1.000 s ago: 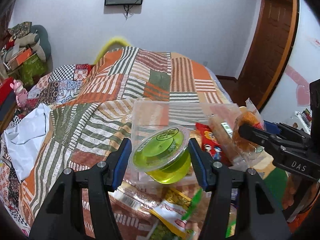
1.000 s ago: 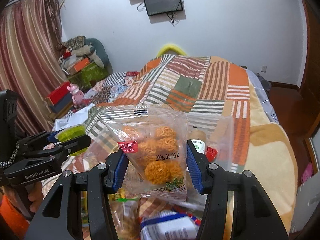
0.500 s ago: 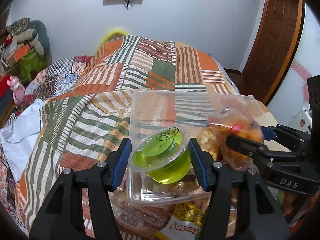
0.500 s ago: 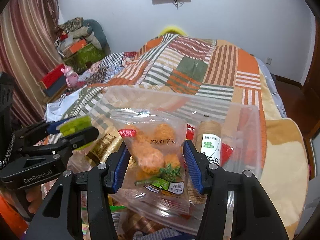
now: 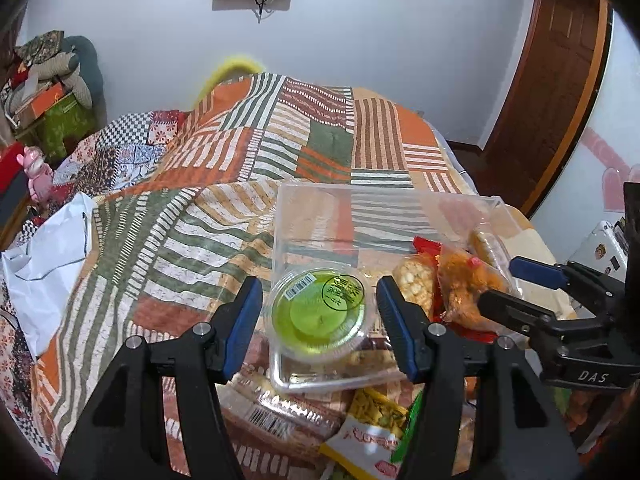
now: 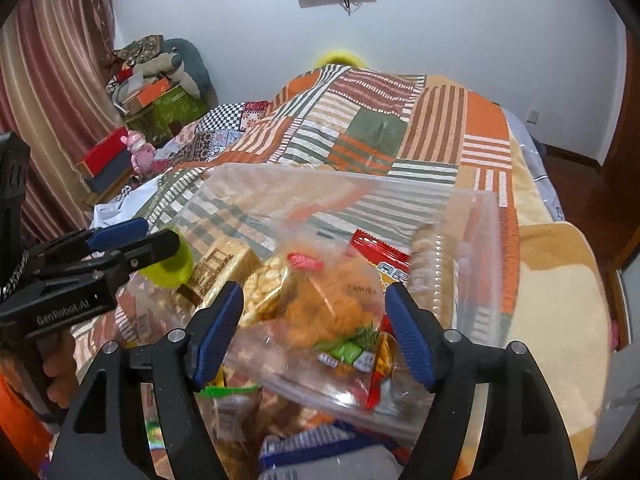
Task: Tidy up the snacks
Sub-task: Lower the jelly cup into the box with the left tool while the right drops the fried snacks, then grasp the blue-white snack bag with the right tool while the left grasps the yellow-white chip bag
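A clear plastic box [image 5: 304,200] stands on the patchwork bedspread; it also shows in the right wrist view [image 6: 476,216]. A green jelly cup [image 5: 318,314] lies inside the box at its near left, free of my left gripper [image 5: 319,326], whose jaws stand apart on either side. A clear bag of orange fried snacks [image 6: 332,304] lies in the box on other packets, below my right gripper [image 6: 314,330], which is open. The bag also shows in the left wrist view [image 5: 464,284].
Several loose snack packets [image 5: 368,432] lie in front of the box. The patchwork bedspread [image 5: 320,140] stretches behind. A white plastic bag [image 5: 44,248] lies at the left. Boxes and a pink toy [image 6: 140,152] stand beside the bed.
Both grippers have opened. The green jelly cup and the orange snack bag have dropped from the jaws into the clear box.
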`<state>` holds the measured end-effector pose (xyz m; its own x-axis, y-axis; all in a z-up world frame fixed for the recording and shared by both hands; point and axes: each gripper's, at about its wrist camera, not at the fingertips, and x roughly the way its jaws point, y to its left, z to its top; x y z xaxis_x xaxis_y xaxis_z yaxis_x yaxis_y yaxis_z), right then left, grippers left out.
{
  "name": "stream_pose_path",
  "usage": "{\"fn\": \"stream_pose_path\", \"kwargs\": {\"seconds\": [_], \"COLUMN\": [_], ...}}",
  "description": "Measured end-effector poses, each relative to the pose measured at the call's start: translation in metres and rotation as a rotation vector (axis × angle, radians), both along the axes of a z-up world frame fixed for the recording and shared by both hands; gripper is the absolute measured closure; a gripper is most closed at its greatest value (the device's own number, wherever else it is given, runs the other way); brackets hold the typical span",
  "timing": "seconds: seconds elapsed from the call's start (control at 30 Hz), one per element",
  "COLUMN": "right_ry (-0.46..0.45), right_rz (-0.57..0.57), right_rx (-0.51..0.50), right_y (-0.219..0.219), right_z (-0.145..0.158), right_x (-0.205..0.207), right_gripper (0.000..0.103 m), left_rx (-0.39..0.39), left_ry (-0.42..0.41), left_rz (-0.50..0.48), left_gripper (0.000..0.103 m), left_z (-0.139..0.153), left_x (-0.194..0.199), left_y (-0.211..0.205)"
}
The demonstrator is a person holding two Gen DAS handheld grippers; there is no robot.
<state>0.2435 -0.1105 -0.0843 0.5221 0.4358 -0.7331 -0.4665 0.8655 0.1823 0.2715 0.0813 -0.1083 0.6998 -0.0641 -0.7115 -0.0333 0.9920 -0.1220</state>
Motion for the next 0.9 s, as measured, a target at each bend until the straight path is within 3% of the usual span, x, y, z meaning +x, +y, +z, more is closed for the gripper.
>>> {"fn": "stream_pose_path", "kwargs": {"seconds": [0.13, 0.27, 0.4, 0.7, 0.9], "right_ry": [-0.045, -0.062, -0.054, 0.044, 0.062], "right_rz": [-0.017, -0.022, -0.038, -0.072, -0.082], "right_rx": [-0.007, -0.004, 0.007, -0.006, -0.080], "right_y": [-0.009, -0.018, -0.027, -0.031, -0.032], "right_z": [0.013, 0.023, 0.023, -0.015, -0.035], "right_x": [-0.017, -0.032, -0.044, -0.046, -0.054], "right_gripper": [0.020, 0.018, 0.005, 0.002, 0.002], "left_rx": [0.014, 0.019, 0.024, 0.059, 0.033], "left_ry": [-0.020, -0.016, 0.005, 0.092, 0.129], "left_rz": [-0.007, -0.022, -0.037, -0.084, -0.119], "left_gripper": [0.030, 0.026, 0.021, 0.020, 0.020], "left_z": [0.014, 0.023, 0.022, -0.011, -0.030], "left_x": [-0.017, -0.034, -0.050, -0.074, -0.069], "left_y": [-0.001, -0.002, -0.004, -0.017, -0.031]}}
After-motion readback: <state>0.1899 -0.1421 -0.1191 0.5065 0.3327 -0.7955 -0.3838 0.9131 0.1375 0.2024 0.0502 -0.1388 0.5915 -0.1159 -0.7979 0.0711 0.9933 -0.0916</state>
